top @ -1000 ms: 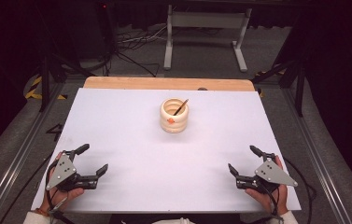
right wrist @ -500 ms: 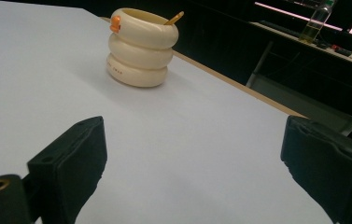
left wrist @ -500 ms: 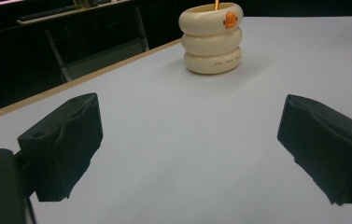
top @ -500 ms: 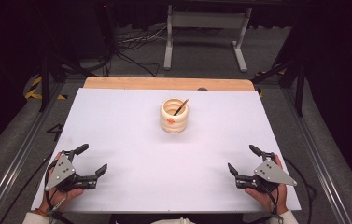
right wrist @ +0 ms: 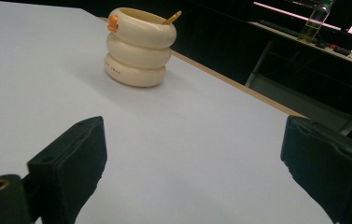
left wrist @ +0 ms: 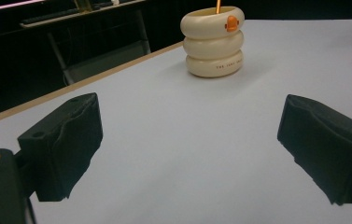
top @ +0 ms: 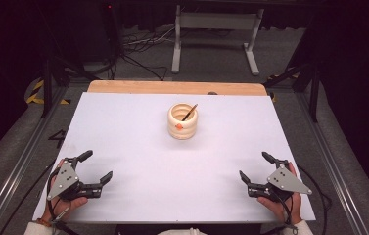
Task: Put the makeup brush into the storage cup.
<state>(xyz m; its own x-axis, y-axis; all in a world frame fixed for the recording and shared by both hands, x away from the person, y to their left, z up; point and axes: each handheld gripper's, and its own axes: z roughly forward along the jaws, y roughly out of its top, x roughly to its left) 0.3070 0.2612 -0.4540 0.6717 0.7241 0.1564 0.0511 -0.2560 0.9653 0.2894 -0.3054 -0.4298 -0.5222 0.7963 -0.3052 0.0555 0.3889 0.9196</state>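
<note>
A cream ribbed holder (top: 182, 121) with a small orange mark stands upright on the white table (top: 138, 132), toward the far middle. A thin brown stick (top: 189, 112) leans inside it. The holder also appears in the left gripper view (left wrist: 213, 40) and in the right gripper view (right wrist: 138, 45). My left gripper (top: 96, 166) rests open near the front left corner, held by a hand, with nothing between its jaws. My right gripper (top: 256, 165) rests open near the front right corner, also holding nothing. Both point toward the holder from well short of it.
A wooden strip (top: 177, 87) borders the table's far edge. Beyond it on the floor stand a metal frame (top: 216, 29) and loose cables (top: 138, 46). Metal rails (top: 20, 147) run along both sides of the table. A bottle (right wrist: 316, 21) stands on a distant bench.
</note>
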